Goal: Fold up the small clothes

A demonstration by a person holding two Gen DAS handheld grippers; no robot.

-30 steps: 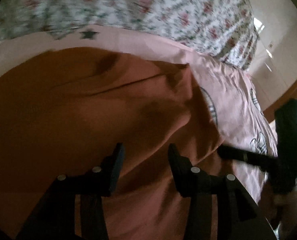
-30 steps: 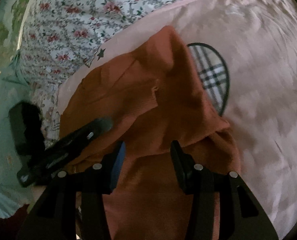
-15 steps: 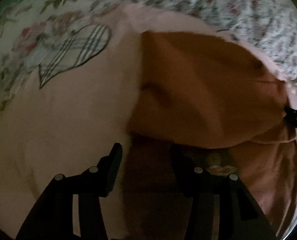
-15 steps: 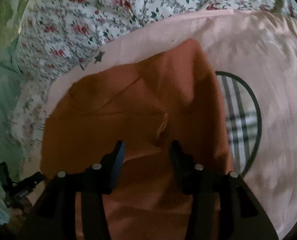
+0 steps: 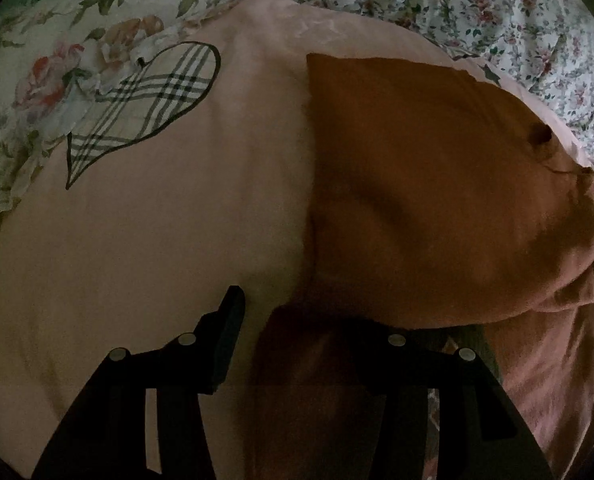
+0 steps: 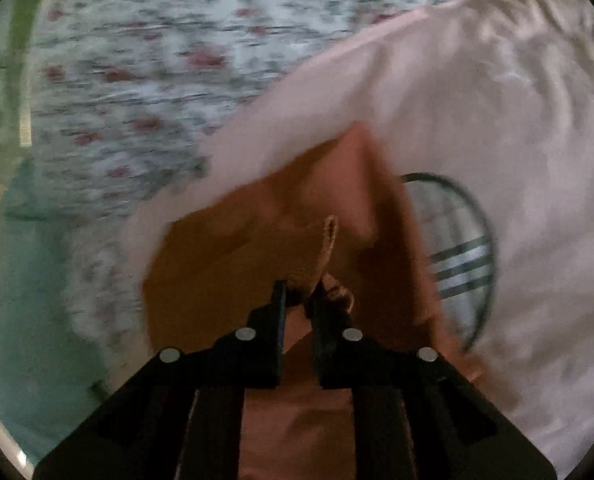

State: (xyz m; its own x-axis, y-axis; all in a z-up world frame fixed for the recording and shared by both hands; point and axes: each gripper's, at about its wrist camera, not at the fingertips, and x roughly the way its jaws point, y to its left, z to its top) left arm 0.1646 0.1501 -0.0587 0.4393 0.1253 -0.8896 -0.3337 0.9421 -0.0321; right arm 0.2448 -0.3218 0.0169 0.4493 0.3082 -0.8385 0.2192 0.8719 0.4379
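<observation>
Already part-folded, the rust-orange garment [image 5: 437,200] lies on the pink blanket [image 5: 157,240], one fold made and more left.

Right gripper [image 6: 299,300] has just been closing and now pinches a small loop or tab [image 6: 329,240] of the garment at its fingertips. Left gripper [image 5: 297,320] stands spread, its right finger hidden under the folded edge; whether it touches cloth I cannot tell. At ten o'clock in the left view sits a plaid heart [image 5: 149,100]; floral bedding [image 5: 497,8] lies toward twelve.

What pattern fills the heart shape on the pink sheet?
A black-and-white plaid check inside a dark outline; the heart patch shows best in the left wrist view.
</observation>
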